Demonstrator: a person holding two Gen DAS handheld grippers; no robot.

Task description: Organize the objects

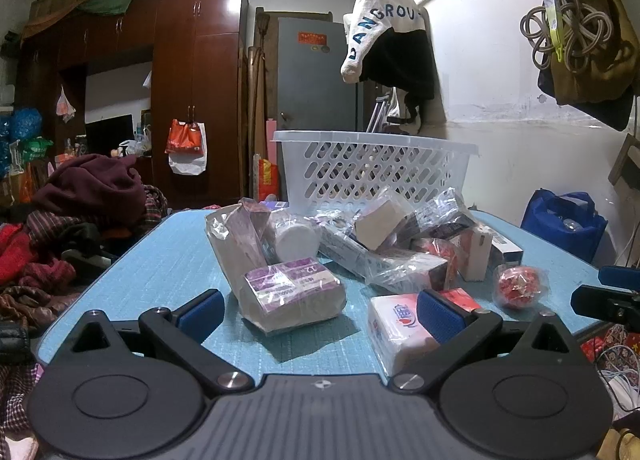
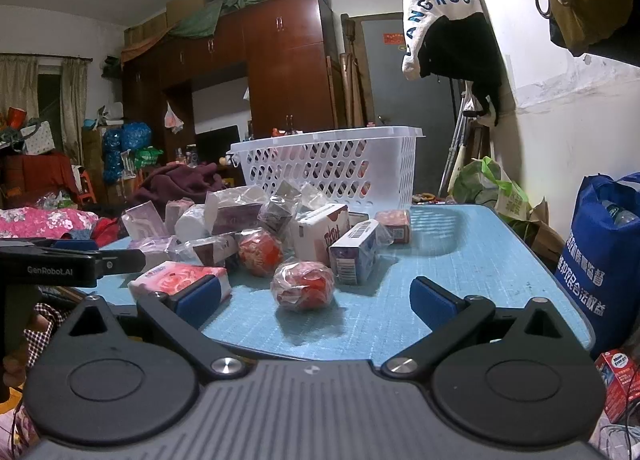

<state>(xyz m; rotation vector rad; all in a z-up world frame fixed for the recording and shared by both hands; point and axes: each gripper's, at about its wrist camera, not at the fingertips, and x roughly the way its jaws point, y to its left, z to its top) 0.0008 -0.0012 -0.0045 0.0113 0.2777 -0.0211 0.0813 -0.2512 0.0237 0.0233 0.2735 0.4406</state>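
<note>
Wrapped packages [image 1: 296, 292] heaped before empty white basket [image 1: 372, 168].

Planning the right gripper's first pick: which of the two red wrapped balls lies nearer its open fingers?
The front red ball, alone on the blue table between the right gripper's fingers. The other red ball lies farther back against the boxes.
</note>
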